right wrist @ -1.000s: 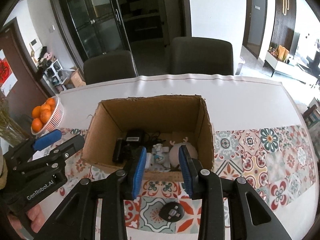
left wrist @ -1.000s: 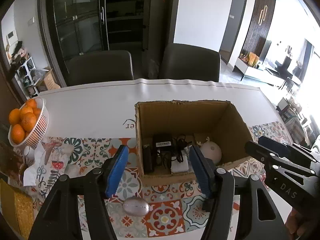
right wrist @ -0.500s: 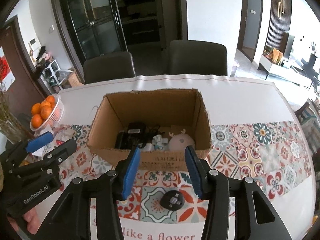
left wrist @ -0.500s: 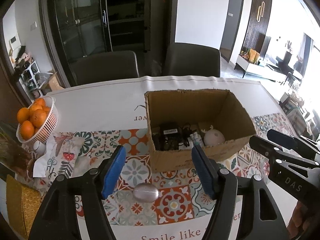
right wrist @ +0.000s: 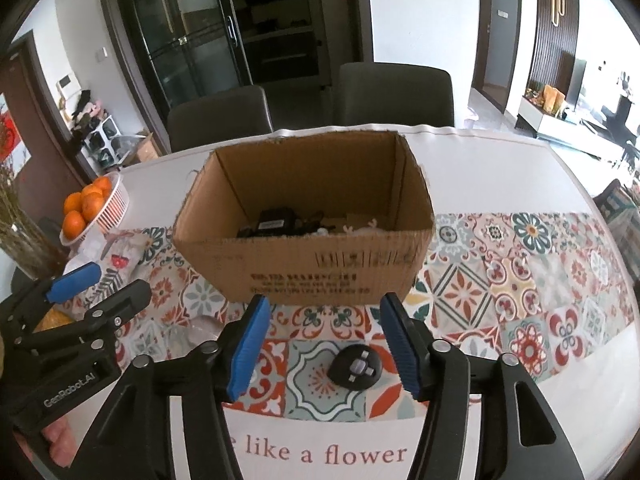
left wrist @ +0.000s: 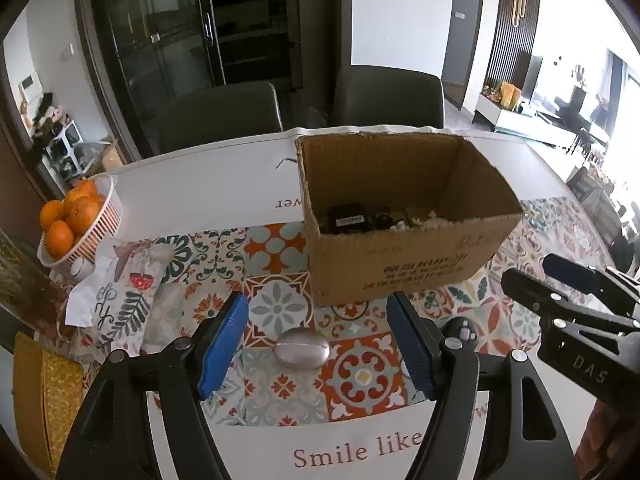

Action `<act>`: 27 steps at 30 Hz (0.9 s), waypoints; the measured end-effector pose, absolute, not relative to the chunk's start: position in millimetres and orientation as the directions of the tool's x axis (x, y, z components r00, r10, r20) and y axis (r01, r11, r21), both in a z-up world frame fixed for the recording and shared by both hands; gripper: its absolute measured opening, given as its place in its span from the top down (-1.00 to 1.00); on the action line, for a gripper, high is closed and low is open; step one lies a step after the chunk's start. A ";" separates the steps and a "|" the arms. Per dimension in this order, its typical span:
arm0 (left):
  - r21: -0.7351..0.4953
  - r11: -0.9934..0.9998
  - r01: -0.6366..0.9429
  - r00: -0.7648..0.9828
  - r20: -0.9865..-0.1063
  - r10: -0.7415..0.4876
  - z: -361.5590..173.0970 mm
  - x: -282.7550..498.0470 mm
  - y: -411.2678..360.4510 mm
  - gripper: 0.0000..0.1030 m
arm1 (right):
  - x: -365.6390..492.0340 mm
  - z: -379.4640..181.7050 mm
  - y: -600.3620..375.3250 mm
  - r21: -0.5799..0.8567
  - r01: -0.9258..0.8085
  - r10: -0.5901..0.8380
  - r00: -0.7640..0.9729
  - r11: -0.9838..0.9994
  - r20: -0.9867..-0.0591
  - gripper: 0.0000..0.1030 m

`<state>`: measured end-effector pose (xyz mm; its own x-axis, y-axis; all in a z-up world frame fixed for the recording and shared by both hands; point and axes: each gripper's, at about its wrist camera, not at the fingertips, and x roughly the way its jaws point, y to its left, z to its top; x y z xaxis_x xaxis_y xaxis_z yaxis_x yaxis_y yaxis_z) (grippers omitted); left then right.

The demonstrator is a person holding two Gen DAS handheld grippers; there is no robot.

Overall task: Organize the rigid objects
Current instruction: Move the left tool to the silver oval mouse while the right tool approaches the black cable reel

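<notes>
An open cardboard box (left wrist: 416, 264) (right wrist: 316, 276) stands on the patterned tablecloth and holds a black adapter (left wrist: 346, 216) (right wrist: 274, 220), cables and small white items. A silver oval object (left wrist: 301, 347) lies on the cloth in front of the box, between the fingers of my open, empty left gripper (left wrist: 318, 346). A black round remote (right wrist: 355, 369) (left wrist: 460, 326) lies between the fingers of my open, empty right gripper (right wrist: 324, 350). Each gripper also shows at the edge of the other's view.
A white basket of oranges (left wrist: 74, 220) (right wrist: 94, 208) stands at the table's left edge, beside a printed cloth pouch (left wrist: 128, 288). A yellow woven mat (left wrist: 40, 392) lies at the near left. Two dark chairs (right wrist: 304, 104) stand behind the table.
Both grippers have pulled back from the box and dropped lower toward the table's near edge. The right gripper's jaws have opened wider. The silver object and the remote have not moved.
</notes>
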<state>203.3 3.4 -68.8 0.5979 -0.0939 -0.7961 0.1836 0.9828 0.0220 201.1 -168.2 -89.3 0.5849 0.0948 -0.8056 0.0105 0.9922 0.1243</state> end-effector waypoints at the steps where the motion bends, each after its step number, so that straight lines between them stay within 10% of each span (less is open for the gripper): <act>1: 0.023 0.983 0.184 0.602 -0.793 -0.094 -71.4 199.3 3.9 -0.45 | 198.7 -91.5 -168.3 0.123 0.011 0.093 0.589 0.992 -0.803 -0.16; 27: 0.045 0.996 0.071 0.717 -0.696 -0.019 -134.9 152.7 22.3 -0.82 | 145.3 -153.1 -166.8 0.087 0.138 -0.029 0.671 0.987 -0.741 -0.60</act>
<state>152.7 22.3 -134.9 0.7173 -0.0195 -0.6965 0.0709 0.9965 0.0452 145.3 -166.8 -153.1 0.6709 -0.0286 -0.7410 0.1379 0.9866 0.0868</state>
